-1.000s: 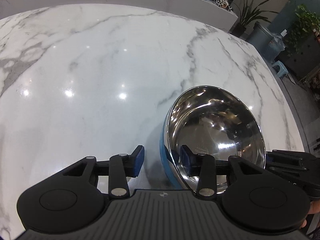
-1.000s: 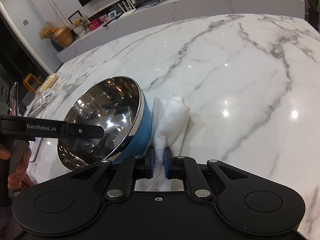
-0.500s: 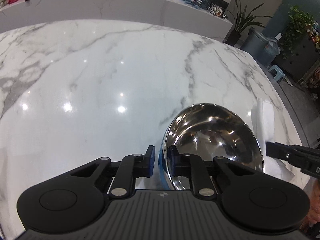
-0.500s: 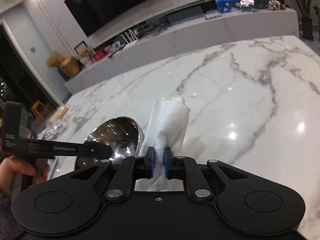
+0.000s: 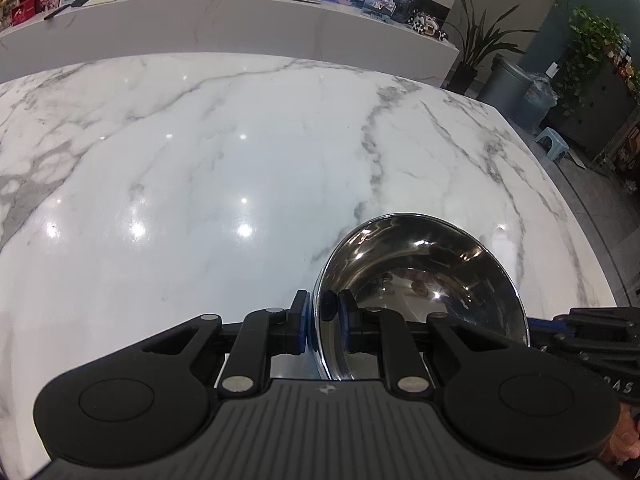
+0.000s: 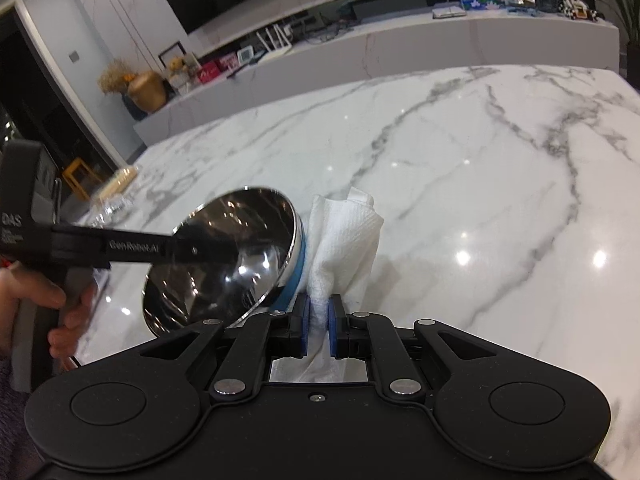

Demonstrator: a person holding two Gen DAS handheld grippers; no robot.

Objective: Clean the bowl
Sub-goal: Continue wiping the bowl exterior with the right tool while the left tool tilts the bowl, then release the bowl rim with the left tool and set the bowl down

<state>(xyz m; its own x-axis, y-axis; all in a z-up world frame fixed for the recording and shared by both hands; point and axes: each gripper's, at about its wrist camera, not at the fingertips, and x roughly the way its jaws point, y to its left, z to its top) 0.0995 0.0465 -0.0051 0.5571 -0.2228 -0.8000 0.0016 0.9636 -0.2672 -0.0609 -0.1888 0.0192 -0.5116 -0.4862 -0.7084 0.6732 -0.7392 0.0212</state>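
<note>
**Steel bowl clamped at the rim, paper towel pinched beside it**

The left tool (image 5: 323, 322) is clamped on the near rim of the steel bowl (image 5: 424, 292), one blue pad against the blue outer wall, the other inside the mirrored hollow. The bowl is tilted, with its mouth turned toward the left tool, over the marble worktop (image 5: 200, 184); whether it touches the worktop cannot be told. In the right wrist view the right tool (image 6: 318, 326) is pressed together on a folded white paper towel (image 6: 344, 244), which stands up just beside the bowl (image 6: 224, 264), against its blue outer wall. The left tool (image 6: 236, 254) reaches in over the bowl's rim.
</note>
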